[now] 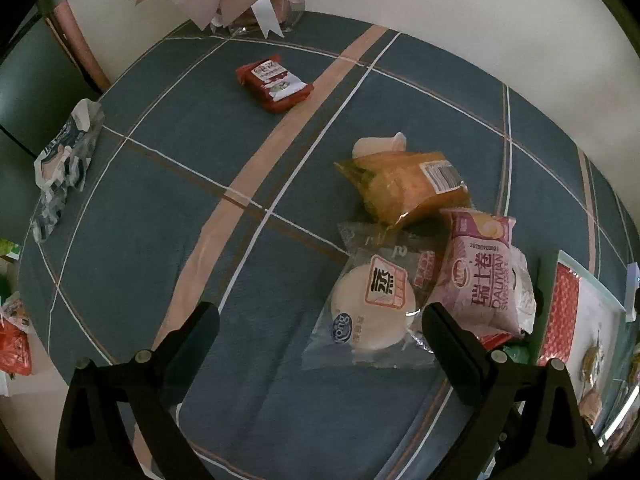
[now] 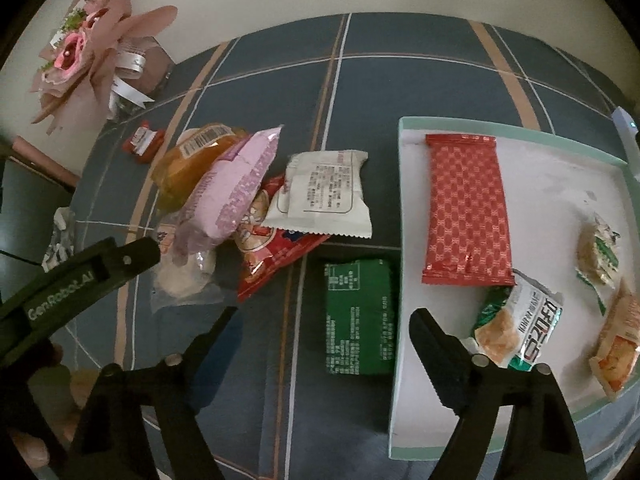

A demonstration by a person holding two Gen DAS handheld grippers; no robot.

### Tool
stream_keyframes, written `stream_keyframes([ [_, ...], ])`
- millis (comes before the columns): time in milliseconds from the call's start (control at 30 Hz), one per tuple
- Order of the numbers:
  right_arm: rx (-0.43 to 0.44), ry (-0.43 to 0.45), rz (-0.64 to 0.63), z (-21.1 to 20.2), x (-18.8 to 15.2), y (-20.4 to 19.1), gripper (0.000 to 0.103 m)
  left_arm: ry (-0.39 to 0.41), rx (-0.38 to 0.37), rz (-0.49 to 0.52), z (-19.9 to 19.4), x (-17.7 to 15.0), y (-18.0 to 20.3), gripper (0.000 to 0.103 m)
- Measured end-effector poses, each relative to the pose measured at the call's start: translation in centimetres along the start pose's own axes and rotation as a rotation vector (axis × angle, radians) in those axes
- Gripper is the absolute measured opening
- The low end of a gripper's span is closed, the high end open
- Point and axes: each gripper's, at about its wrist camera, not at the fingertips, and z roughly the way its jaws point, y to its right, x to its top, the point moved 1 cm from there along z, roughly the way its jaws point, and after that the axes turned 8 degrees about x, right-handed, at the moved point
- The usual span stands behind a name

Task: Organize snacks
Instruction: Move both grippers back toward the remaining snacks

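The left gripper (image 1: 320,320) hung over the worktop (image 1: 224,264), which had a blue checked cloth. Its jaws were spread wide and held nothing. Just beside its right finger lay a clear pack with a round white cake (image 1: 370,316). A pink roll pack (image 1: 480,276) leaned next to that, and an orange pack (image 1: 408,186) lay behind them. A small red pack (image 1: 274,82) sat alone, well apart from the pile. A bunch of flowers in pink paper (image 2: 92,44) stood at the far edge.

The right gripper (image 2: 324,320) pointed down near the white tray (image 2: 404,184). Its jaws were apart with nothing between them. A green pack (image 2: 360,320) lay flat on the cloth just under them, touching the tray's left wall. In the tray lay a long red pack (image 2: 466,208), with a white and green pack (image 2: 524,326) near its lower end and 2 more small packs by the right wall. A white pack (image 2: 324,196) and a red bag (image 2: 276,252) lay on the pile to the left.
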Motion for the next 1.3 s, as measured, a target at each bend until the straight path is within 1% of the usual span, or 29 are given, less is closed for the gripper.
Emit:
stream_keyframes([
  [100, 0.028, -0.001, 0.003, 0.1, 0.1, 0.1, 0.077, -0.005, -0.003, -0.006, 0.1, 0.0, -0.1, 0.101],
  [167, 0.039, -0.006, 0.001, 0.4, 0.2, 0.1, 0.07, -0.009, -0.005, -0.011, 0.4, 0.1, -0.2, 0.101],
  [267, 0.05, -0.026, 0.008, 0.8, 0.1, 0.6, 0.062, -0.017, -0.01, -0.016, 0.7, 0.2, -0.3, 0.101],
  [367, 0.038, -0.02, 0.003, 0.7, 0.2, 0.7, 0.058, -0.028, -0.016, -0.019, 1.1, 0.3, -0.3, 0.101],
  [533, 0.04, -0.015, 0.013, 0.9, 0.3, 0.8, 0.057, -0.042, -0.024, -0.023, 1.7, 0.4, -0.3, 0.101],
  [600, 0.011, -0.014, 0.008, 0.8, 0.4, 0.9, 0.057, -0.046, -0.025, -0.026, 1.9, 0.5, -0.3, 0.101],
  [633, 0.001, -0.016, -0.003, 0.6, 0.4, 1.0, 0.056, -0.047, -0.026, -0.027, 1.8, 0.5, -0.3, 0.101],
  [1033, -0.033, -0.019, -0.016, 1.3, 0.2, -0.1, 0.056, -0.05, -0.024, -0.029, 2.0, 0.5, -0.2, 0.101],
  [1300, 0.0, -0.017, 0.008, 1.3, 0.3, 0.2, 0.056, -0.057, -0.017, -0.028, 2.3, 0.5, 0.1, 0.101],
])
